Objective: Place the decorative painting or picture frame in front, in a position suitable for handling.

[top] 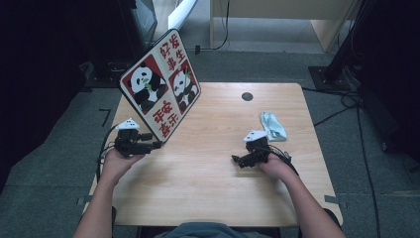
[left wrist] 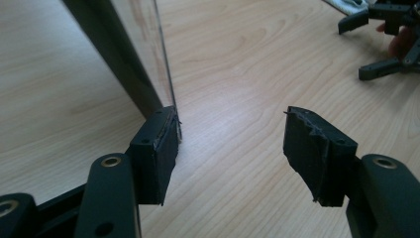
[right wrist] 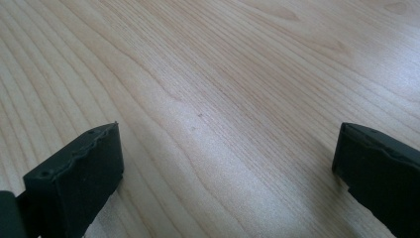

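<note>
Two black jaws of the left gripper (left wrist: 230, 148) stand wide apart, and one pad touches the bottom edge of the panda board (top: 160, 84). Nothing is pinched between them. That big board leans up on its corner at the tip of this gripper, tilted over the table (top: 223, 198), and I think it could tip and slap down flat. A bump from the pad, or a missed grab on the thin edge, could cause that. It has a white rim, red squares, two pandas and red writing. Over on the far side, the right gripper (top: 246, 159) rests with its jaws apart on nothing. Just behind it lies a small pale cloth (top: 273, 126).
</note>
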`<state>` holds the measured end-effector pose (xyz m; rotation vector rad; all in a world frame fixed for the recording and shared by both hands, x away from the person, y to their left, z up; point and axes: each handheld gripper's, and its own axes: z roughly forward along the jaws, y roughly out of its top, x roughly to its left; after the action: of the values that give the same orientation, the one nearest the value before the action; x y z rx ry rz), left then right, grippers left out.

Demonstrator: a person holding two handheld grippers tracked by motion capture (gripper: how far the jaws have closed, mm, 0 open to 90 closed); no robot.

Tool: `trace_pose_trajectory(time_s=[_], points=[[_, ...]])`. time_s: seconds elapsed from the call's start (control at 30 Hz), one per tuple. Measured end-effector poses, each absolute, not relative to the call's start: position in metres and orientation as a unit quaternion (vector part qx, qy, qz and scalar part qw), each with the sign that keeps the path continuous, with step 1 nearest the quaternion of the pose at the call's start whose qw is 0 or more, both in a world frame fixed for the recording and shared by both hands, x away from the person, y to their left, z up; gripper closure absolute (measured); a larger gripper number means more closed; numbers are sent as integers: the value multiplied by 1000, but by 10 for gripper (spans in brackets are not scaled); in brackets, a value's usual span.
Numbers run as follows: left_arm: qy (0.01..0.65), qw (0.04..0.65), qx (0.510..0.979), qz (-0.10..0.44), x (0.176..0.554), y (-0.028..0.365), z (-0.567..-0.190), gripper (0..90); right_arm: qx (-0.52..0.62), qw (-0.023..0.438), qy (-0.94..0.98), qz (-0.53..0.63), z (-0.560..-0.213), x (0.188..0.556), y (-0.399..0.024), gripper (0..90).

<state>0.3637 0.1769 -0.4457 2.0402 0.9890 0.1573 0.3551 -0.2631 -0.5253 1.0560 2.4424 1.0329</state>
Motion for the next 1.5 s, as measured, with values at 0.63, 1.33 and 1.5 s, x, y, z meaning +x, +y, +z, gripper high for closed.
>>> trace_pose_trajectory(time_s=[0.63,1.33,1.5], points=[[425,423,797,69,377,210,-419,525,366,143,847,358,-525,355,-263,0],[428,444,783,79,403,221,-363,512,367,144,846,358,-525,355,-262,0],[424,454,780,77,407,220,-351,518,368,144,846,358,-525,354,-262,0]])
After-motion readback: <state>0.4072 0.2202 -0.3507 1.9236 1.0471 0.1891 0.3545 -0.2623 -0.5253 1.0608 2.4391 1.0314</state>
